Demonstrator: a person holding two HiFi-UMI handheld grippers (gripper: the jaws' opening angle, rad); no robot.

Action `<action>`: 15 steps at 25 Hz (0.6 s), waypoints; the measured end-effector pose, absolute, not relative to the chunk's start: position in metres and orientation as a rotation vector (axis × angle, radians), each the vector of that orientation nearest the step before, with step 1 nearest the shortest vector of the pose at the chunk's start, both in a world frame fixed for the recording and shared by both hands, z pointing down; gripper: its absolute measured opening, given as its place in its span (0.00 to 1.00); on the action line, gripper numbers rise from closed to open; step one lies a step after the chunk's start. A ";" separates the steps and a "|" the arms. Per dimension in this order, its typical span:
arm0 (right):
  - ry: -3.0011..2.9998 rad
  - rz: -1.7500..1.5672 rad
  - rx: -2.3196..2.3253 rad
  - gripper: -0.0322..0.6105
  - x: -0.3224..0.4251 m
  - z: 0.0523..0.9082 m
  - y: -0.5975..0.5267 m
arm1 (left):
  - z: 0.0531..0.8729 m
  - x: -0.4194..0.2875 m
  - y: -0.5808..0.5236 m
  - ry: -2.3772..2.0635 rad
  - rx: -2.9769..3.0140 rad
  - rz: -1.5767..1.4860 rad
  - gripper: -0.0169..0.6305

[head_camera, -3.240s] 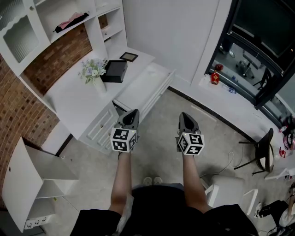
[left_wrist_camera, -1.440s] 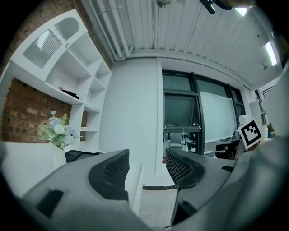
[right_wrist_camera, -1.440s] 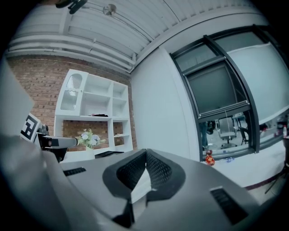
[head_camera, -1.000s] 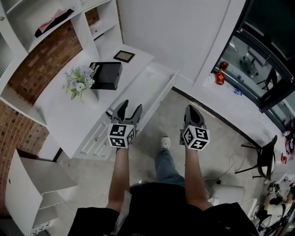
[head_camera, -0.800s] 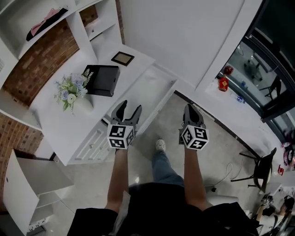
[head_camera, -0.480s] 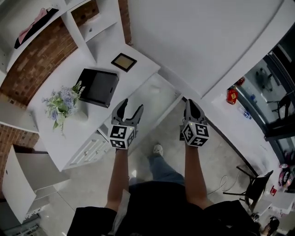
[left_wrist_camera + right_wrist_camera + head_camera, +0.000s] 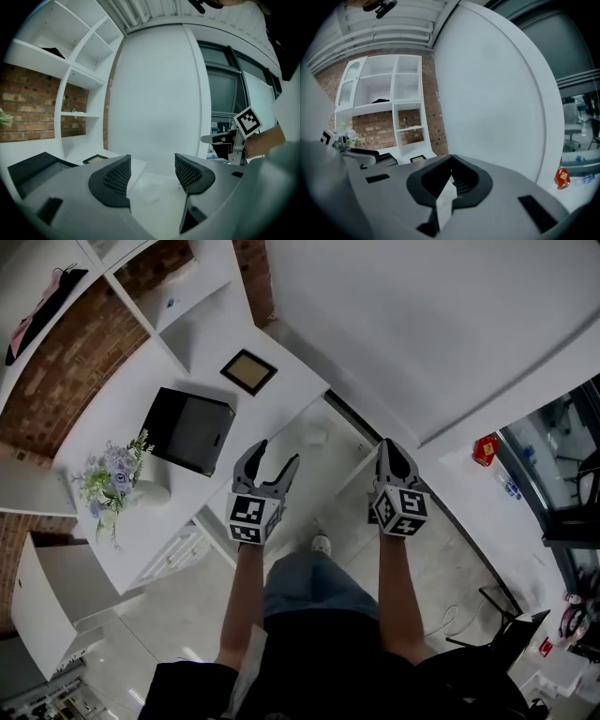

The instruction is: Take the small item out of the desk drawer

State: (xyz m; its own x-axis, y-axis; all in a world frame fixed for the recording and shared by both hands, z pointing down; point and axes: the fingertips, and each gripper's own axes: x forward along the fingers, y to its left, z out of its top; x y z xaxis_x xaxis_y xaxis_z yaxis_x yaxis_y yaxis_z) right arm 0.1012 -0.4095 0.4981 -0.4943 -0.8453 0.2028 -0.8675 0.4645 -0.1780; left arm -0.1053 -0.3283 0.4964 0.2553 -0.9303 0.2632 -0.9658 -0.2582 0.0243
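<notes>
Drawer [image 7: 330, 457] first: it already stands pulled out from the white table [image 7: 141, 381], its pale floor exposed, which is why both tools hang over it and not over the tabletop. The small item [image 7: 314, 437], a whitish, roundish thing, lies on the drawer floor just ahead of the left gripper [image 7: 277, 454], a little to the right of its fingertips and left of the right gripper [image 7: 391, 451], apart from both.

We read the left fingers [image 7: 112, 180] as spread wide; they have just been opening, and nothing sits between them except a view of the drawer floor, where a faint pale patch may be the item. That spread, with the tool aimed almost level and slightly down at the drawer, suits a pick by this hand. The right fingers [image 7: 440, 180] are brought together at their tips. The pale wedge behind the tips looks to us like white background seen through the gap, not a held thing. We take this hand to be idle, held beside the drawer so it stays clear of the reach.

To the left of the left fingers, on the table, sit a black box [image 7: 187, 427], a picture frame [image 7: 248, 371] and flowers [image 7: 111, 479]. All are well apart from the drawer. The item has not yet been touched.
</notes>
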 end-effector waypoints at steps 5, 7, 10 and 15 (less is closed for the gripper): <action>-2.586 0.401 1.538 0.05 0.101 0.503 -0.423 | 0.513 -0.103 -0.346 -1.726 2.336 0.338 0.44; -2.575 0.392 1.532 0.05 0.100 0.503 -0.428 | 0.518 -0.104 -0.357 -1.710 2.341 0.350 0.44; -2.557 0.363 1.521 0.05 0.100 0.505 -0.432 | 0.525 -0.100 -0.372 -1.677 2.360 0.394 0.44; -2.525 0.353 1.520 0.05 0.106 0.516 -0.440 | 0.544 -0.079 -0.401 -1.575 2.446 0.583 0.44</action>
State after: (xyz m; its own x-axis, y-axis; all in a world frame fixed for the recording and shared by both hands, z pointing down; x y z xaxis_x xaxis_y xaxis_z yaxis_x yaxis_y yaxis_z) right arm 0.1059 -0.4398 0.5157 -0.4644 -0.8441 0.2678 -0.8852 0.4513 -0.1125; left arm -0.0794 -0.4008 0.5435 0.3640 -0.8344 0.4138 -0.9026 -0.4256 -0.0642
